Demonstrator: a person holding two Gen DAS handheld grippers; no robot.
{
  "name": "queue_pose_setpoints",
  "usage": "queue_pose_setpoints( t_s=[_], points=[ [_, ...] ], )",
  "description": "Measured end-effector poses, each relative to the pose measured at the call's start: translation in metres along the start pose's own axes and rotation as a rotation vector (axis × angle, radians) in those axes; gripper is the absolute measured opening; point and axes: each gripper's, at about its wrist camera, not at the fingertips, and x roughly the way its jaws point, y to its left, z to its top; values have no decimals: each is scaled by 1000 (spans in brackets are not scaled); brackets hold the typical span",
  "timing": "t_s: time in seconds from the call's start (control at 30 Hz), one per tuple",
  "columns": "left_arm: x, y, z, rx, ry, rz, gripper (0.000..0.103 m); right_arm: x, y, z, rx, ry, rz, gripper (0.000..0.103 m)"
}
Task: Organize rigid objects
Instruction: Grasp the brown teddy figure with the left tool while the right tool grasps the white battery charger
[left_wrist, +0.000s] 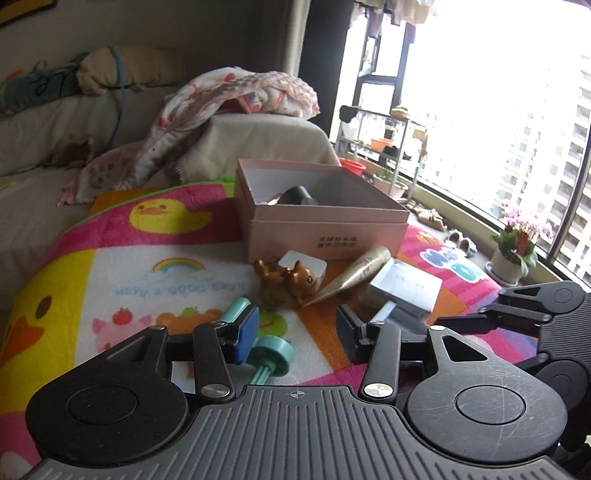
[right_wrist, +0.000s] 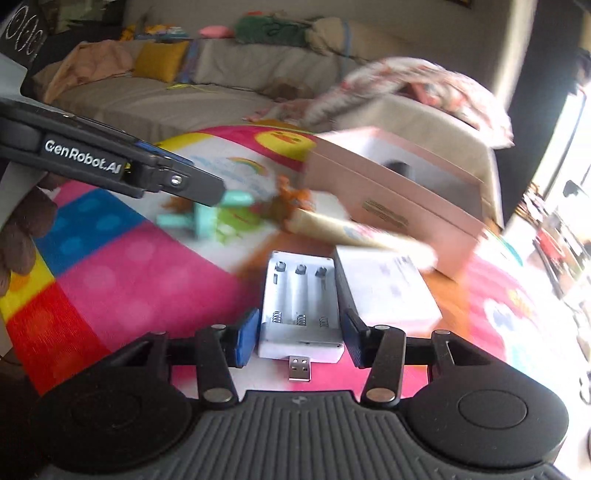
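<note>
An open pink box (left_wrist: 325, 221) (right_wrist: 399, 192) stands on the colourful mat and holds a dark object (left_wrist: 299, 195). In front of it lie a brown deer figurine (left_wrist: 291, 280), a white card (left_wrist: 303, 260), a gold cone-shaped tube (left_wrist: 351, 273) (right_wrist: 347, 229) and a white box (left_wrist: 406, 288) (right_wrist: 388, 288). A teal dumbbell toy (left_wrist: 271, 354) (right_wrist: 207, 214) lies by my open left gripper (left_wrist: 295, 336), beside its left pad. My right gripper (right_wrist: 301, 338) is open around a white battery charger (right_wrist: 301, 310) with a USB plug; the pads stand slightly apart from its sides.
The mat (left_wrist: 110, 280) covers a low table. A beige sofa (left_wrist: 44, 122) with cushions and a floral blanket (left_wrist: 240, 96) stands behind. A window with a potted plant (left_wrist: 513, 254) is at the right. My left gripper's arm (right_wrist: 110, 166) crosses the right wrist view.
</note>
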Motion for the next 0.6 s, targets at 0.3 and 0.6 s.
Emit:
queue_pose_setpoints(
  t_s=[0.3,0.6],
  points=[
    [34,-32,23,92,19,-62,53,-14,-40,-32,173,-1,-55,86],
    [67,-7,39,-95,62,94,50,-10,-50,-43,278,-36,-42,93]
  ],
)
